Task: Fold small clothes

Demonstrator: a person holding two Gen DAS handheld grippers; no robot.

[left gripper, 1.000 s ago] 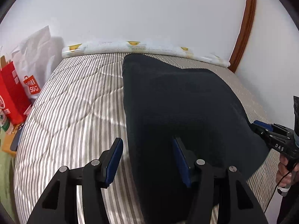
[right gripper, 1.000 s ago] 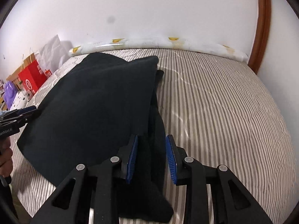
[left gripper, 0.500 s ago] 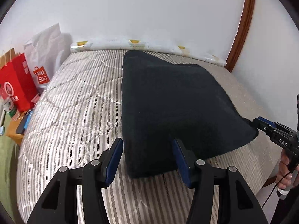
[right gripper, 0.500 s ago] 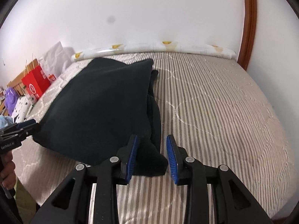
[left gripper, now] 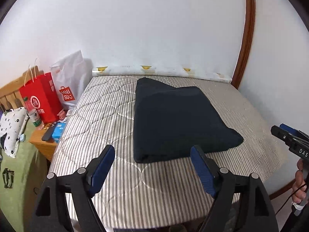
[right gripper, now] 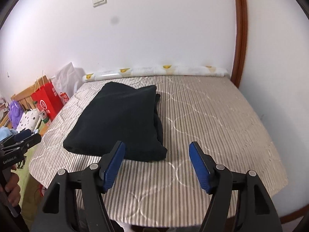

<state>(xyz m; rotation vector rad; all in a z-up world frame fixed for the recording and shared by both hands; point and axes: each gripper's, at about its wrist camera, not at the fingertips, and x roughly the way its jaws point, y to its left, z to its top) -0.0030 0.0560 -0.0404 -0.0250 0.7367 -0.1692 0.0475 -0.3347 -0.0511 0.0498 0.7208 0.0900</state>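
Now both grippers have let go and drawn back from the dark folded garment [left gripper: 173, 119], which a second ago filled the lower part of each wrist view with its near corners lying between the blue pads. The left gripper [left gripper: 152, 171] has just been opening: its jaws stand wide apart with only striped mattress [left gripper: 100, 116] showing between them. The right gripper [right gripper: 157, 165] has likewise just been opening, and nothing sits between its jaws either; the garment's near right corner lies just beyond its left pad.

The garment rests flat as a thick, roughly rectangular bundle on the middle-left part of the mattress. Its far end is close to the far edge by the wall, and its near fold stops short of the front edge. On its right side, seen from the right wrist, an underlayer peeks out a little past the top layer, so the stack is not perfectly aligned.

Releasing and backing away suggests this fold is finished. What remains, by my reading, is either one more fold or simply leaving the piece as done. The red shopping bag [left gripper: 41, 96] beside the bed plays no part.
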